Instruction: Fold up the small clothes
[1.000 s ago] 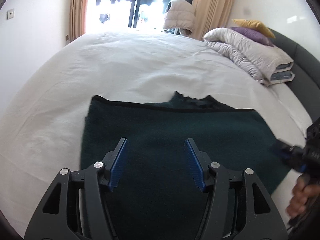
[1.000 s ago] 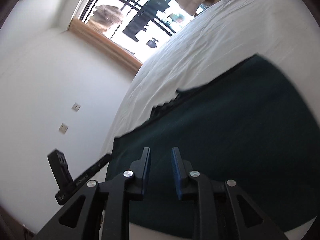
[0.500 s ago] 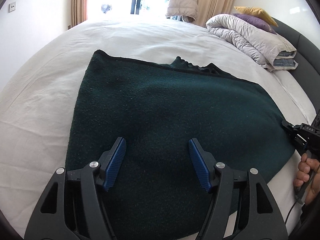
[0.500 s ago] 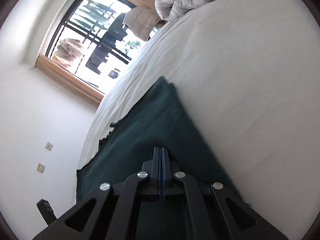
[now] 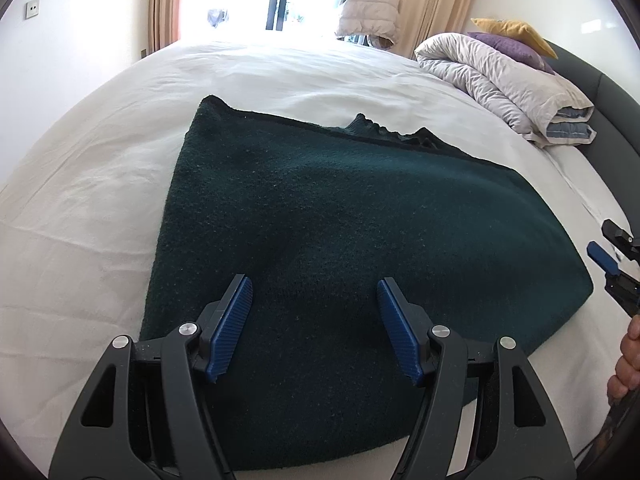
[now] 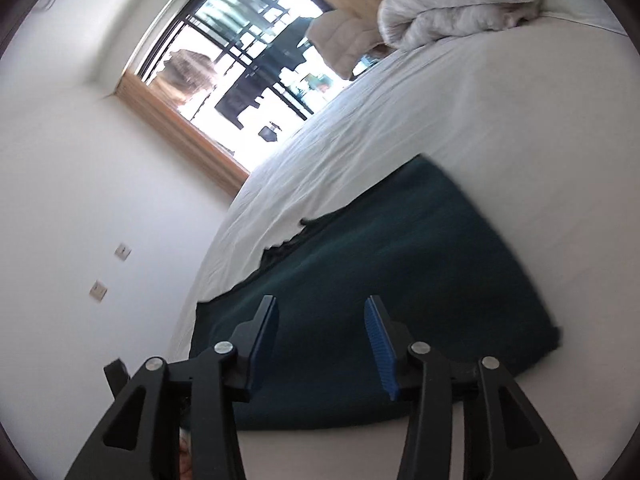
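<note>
1. The dark green knit garment [image 5: 340, 248] fills the centre and lower half of the left wrist view. It lies flat on the white bed sheet [image 5: 80, 208], with a ragged darker layer peeking past its far edge toward the upper middle. It looks already doubled over, so the spread-flat lie probably serves as the base for a further fold.
2. The left gripper [image 5: 314, 308] sits at the bottom centre of its view with its blue pads wide apart and nothing between them. It hangs over the near part of the cloth, which suggests it is free to choose a new hold.
3. The right gripper [image 6: 322, 334] is in the lower centre of its own tilted view, also spread wide and empty. In the left wrist view its tip shows at the right edge, just off the garment's right-hand corner, a likely place to pick up that edge.
4. A rolled grey duvet [image 5: 500, 76] and coloured pillows [image 5: 516, 34] are heaped at the upper right, well apart from the garment, which leaves working room.
</note>
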A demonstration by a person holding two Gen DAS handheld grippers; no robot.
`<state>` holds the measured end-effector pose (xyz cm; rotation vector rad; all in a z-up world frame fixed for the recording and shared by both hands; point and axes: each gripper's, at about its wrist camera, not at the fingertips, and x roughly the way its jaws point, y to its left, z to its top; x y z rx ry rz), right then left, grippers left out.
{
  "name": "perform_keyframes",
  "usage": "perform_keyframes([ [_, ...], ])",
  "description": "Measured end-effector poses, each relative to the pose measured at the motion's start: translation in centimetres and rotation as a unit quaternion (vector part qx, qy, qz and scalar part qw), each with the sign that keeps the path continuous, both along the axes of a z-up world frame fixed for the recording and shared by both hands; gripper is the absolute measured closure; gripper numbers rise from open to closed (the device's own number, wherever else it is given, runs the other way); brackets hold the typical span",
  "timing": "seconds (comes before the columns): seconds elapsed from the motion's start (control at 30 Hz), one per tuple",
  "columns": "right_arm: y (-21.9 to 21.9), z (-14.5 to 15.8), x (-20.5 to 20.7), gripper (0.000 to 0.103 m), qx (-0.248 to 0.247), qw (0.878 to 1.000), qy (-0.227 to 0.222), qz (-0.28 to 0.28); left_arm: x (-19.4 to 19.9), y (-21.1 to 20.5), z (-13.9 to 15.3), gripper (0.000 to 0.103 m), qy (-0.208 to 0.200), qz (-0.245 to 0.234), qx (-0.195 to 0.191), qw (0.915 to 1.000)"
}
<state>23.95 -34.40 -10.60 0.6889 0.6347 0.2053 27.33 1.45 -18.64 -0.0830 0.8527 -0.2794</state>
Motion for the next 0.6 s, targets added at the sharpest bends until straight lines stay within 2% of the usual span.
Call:
perform_keyframes([
  [0.07, 1.6, -1.5, 1.4, 0.047, 0.011, 0.999, 0.031, 0.036, -0.4, 0.3, 0.1, 0.038, 0.001, 0.0, 0.001, 1.0],
  [0.13, 1.9, -3.8, 2.3, 0.045, 0.008, 0.996, 0.082, 0.031, -1.0, 0.8, 0.2, 0.038, 0.0, 0.0, -0.001, 1.0],
  [0.2, 1.0, -4.9, 2.1, 0.058, 0.015, 0.996, 0.08, 0.023, -1.8, 1.8, 0.4, 0.038, 0.002, 0.001, -0.016, 0.9999],
  [0.23, 0.4, -5.0, 1.7, 0.06, 0.025, 0.996, 0.079, 0.014, -2.6, 2.6, 0.6, 0.038, 0.001, 0.007, -0.026, 0.9996],
  [0.27, -0.1, -4.9, 0.9, 0.06, 0.032, 0.996, 0.079, 0.006, -3.3, 3.4, 0.9, 0.038, 0.001, 0.021, -0.033, 0.9992],
  [0.33, -0.8, -4.1, -0.1, 0.047, 0.029, 0.997, 0.067, -0.008, -5.3, 6.2, 1.4, 0.037, -0.007, 0.067, -0.067, 0.9954],
  [0.4, -1.0, -3.0, -0.7, 0.042, 0.027, 0.999, 0.044, -0.011, -7.1, 9.1, 1.3, 0.021, -0.001, 0.126, -0.114, 0.9856],
  [0.5, -0.5, -1.7, -0.5, 0.042, 0.039, 0.999, 0.023, 0.008, -9.3, 11.6, 0.1, 0.021, 0.024, 0.162, -0.209, 0.9641],
  [0.6, 0.3, -1.4, 0.3, 0.042, 0.044, 0.999, 0.02, 0.025, -10.6, 11.7, -0.8, 0.021, 0.046, 0.18, -0.275, 0.9433],
])
